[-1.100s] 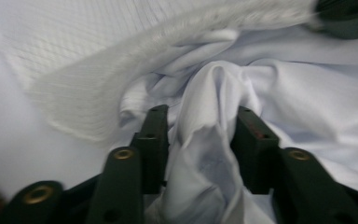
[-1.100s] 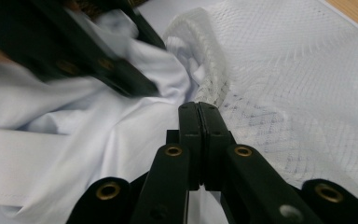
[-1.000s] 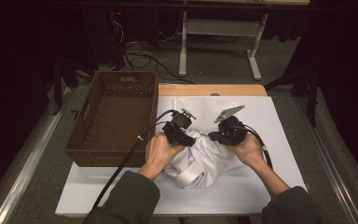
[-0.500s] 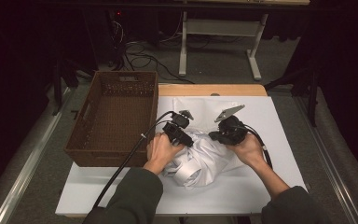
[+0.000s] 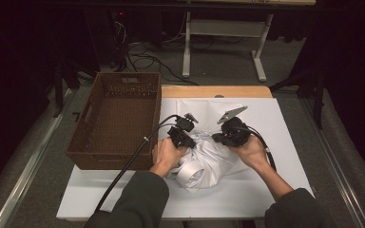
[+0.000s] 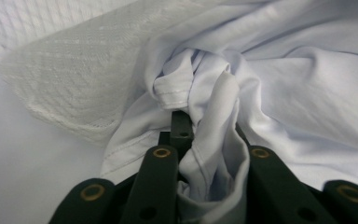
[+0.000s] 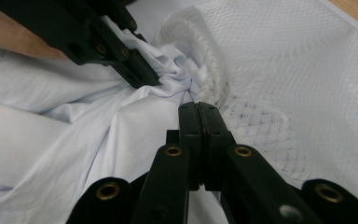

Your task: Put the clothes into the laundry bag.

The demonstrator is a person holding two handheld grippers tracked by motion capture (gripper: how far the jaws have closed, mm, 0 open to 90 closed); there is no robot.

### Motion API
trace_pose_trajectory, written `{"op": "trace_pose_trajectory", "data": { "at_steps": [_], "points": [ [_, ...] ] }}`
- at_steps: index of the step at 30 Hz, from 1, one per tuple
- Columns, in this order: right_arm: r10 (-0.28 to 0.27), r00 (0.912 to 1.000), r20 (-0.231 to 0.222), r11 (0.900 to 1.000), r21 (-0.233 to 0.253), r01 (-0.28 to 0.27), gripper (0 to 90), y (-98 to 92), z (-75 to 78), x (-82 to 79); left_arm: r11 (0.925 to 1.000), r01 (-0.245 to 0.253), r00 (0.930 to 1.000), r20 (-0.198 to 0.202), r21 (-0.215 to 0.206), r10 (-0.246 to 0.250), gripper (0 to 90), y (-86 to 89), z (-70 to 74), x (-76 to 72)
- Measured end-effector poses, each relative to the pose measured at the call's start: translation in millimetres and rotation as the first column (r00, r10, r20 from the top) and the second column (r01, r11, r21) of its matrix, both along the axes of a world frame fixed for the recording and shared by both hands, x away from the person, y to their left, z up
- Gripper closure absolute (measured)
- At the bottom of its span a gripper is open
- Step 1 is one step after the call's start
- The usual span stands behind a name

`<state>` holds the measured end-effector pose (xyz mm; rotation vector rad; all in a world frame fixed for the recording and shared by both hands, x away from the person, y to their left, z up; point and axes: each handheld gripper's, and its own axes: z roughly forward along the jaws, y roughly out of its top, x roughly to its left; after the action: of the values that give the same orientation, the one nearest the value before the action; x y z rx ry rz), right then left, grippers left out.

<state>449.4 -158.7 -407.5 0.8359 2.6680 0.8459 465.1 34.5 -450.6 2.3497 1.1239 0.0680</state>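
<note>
A crumpled white garment [image 5: 204,164] lies mid-table under both hands. My left gripper [image 5: 183,137] presses into its left side. In the left gripper view the left gripper [image 6: 209,123] is shut on a thick bunch of the garment [image 6: 307,70], and cloth hides one jaw tip. A white mesh part [image 6: 74,79] lies to the left. My right gripper [image 5: 221,137] sits at the garment's right. In the right gripper view the right gripper [image 7: 198,107] has its jaws pressed together, pinching a gathered fold where the garment [image 7: 51,116] meets the mesh [image 7: 298,70]. The left gripper [image 7: 147,77] bites the cloth just beyond.
A brown wicker basket [image 5: 114,159] stands at the table's left, close to my left hand. The white table cover [image 5: 275,114] has bare room to the right and front. A wooden strip [image 5: 218,91] runs along the far edge. Cables trail from both grippers.
Both hands and grippers stay almost where they were. The bunched garment beneath them has shifted only slightly.
</note>
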Motion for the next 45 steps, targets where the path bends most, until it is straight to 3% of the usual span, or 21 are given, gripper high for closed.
{"op": "trace_pose_trajectory", "data": {
  "at_steps": [2,5,9,12,14,18,20,23,26,30,32,36,38,41,45],
  "points": [
    [0.004,1.0000,0.008,1.000,-0.001,-0.004,90.0,0.3,1.3,1.3,0.9996,0.027,0.9987,0.045,0.002,-0.027,83.0,-1.7,8.3,-9.5],
    [0.000,0.9999,0.014,1.000,0.008,0.000,90.0,2.2,3.8,2.9,0.9963,0.086,0.9932,0.079,-0.008,-0.085,83.6,-3.1,19.4,-22.8],
    [0.000,0.9996,0.029,1.000,0.014,-0.001,90.0,6.1,7.0,2.6,0.9870,0.159,0.9827,0.099,-0.020,-0.157,83.8,-10.7,25.8,-38.2],
    [0.002,0.9990,0.046,0.999,0.034,-0.004,90.0,10.4,9.8,-0.2,0.9803,0.195,0.9774,0.088,-0.028,-0.192,83.9,-16.1,23.4,-41.4],
    [0.010,0.9988,0.048,0.999,0.044,-0.012,90.0,12.3,11.4,-2.4,0.9830,0.182,0.9812,0.070,-0.024,-0.180,83.9,-19.1,16.8,-36.3],
    [0.039,0.9976,0.056,0.998,0.042,-0.042,90.0,12.3,12.6,-10.7,0.9975,0.066,0.9973,0.035,-0.026,-0.065,84.0,-19.0,0.9,-14.0],
    [0.042,0.9978,0.052,0.998,0.033,-0.044,90.0,9.6,11.2,-15.2,0.9999,0.011,0.9980,0.063,-0.002,-0.011,84.0,-18.2,-2.2,-6.0],
    [0.038,0.9983,0.043,0.999,0.019,-0.039,90.0,3.6,5.6,-14.7,0.9988,-0.048,0.9951,0.087,0.003,0.048,83.7,-18.5,-3.7,0.0],
    [0.025,0.9994,0.025,1.000,0.018,-0.026,90.0,-0.4,0.2,-10.5,0.9995,-0.032,0.9957,0.087,0.001,0.032,79.6,-17.8,-2.0,-1.7],
    [0.016,0.9997,0.018,1.000,0.016,-0.016,90.0,-6.2,-4.6,-8.1,0.9999,-0.007,0.9963,0.086,0.013,0.006,53.5,-7.4,14.5,-11.9],
    [0.013,0.9998,0.014,1.000,0.017,-0.014,90.0,-9.1,-6.2,-5.3,0.9999,0.011,0.9956,0.093,0.009,-0.012,46.2,-4.0,24.9,-19.1],
    [0.007,0.9999,0.014,1.000,0.016,-0.008,90.0,-8.4,-5.9,-5.3,0.9993,0.035,0.9911,0.128,0.016,-0.036,41.6,1.5,40.2,-31.9],
    [0.007,0.9999,0.013,1.000,0.014,-0.007,90.0,-8.1,-5.3,-6.5,0.9991,0.043,0.9880,0.149,-0.003,-0.042,43.3,4.8,43.1,-35.0],
    [0.006,0.9998,0.019,1.000,0.022,-0.006,90.0,-11.0,-4.9,-5.9,0.9984,0.055,0.9862,0.157,-0.008,-0.053,54.9,5.5,42.1,-34.4],
    [-0.002,0.9998,0.018,0.999,0.034,0.002,90.0,-13.2,-4.0,-4.3,0.9959,0.084,0.9896,0.120,-0.035,-0.079,80.1,-0.4,32.3,-27.9]
  ]
}}
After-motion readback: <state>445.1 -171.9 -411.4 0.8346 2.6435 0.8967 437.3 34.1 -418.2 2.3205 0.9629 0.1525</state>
